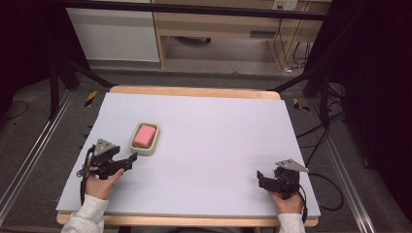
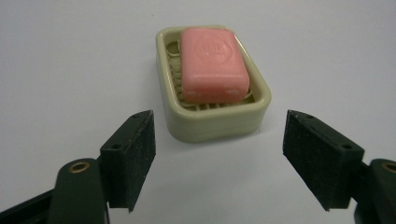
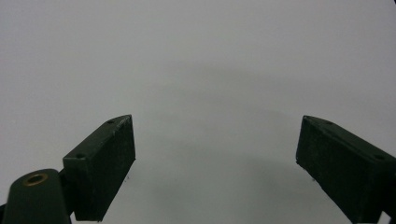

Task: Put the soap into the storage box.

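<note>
Soap [image 1: 145,135] lies in soap dish [image 1: 154,143] near table's [image 1: 218,126] left edge. Left gripper [image 1: 130,160] just short of dish, jaws spread, empty. Right gripper [image 1: 260,177] near right front corner, jaws spread.

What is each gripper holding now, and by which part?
Nothing. The left gripper is open just short of the soap dish with its pink soap; the right gripper is open over bare table.
</note>
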`<state>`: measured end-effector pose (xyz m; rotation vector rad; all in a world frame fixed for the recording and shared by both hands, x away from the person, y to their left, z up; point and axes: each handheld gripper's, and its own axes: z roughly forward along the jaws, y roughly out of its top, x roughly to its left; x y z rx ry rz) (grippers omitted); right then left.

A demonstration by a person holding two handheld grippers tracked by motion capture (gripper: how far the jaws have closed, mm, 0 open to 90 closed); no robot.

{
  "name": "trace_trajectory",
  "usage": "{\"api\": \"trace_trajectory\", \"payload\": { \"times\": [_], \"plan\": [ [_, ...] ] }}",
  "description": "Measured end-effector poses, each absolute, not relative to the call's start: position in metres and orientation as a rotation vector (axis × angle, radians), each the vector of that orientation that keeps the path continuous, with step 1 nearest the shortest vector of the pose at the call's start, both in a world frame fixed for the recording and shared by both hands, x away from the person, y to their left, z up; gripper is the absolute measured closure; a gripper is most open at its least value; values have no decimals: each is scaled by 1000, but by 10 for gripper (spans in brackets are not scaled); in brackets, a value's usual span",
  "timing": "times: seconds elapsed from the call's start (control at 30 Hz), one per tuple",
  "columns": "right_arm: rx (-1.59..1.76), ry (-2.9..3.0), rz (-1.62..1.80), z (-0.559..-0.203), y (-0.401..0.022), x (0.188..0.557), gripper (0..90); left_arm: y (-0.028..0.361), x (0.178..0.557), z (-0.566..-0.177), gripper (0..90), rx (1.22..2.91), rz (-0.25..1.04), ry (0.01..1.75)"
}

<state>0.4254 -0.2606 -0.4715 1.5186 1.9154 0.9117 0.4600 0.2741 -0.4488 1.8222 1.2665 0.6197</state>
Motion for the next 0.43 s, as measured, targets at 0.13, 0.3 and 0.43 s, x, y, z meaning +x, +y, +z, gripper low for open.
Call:
{"api": "trace_trajectory", "payload": {
  "times": [0.13, 0.3, 0.43],
  "plan": [
    [1529, 1908, 913, -471, -262, 425, 117, 279, 454, -456, 251, 1843, 608, 1279],
    [1532, 1902, 910, -471, -262, 425, 117, 290, 449, -465, 247, 1857, 615, 1301],
    [1536, 1898, 911, -471, -264, 426, 117, 295, 447, -468, 245, 1851, 616, 1321]
  ]
}}
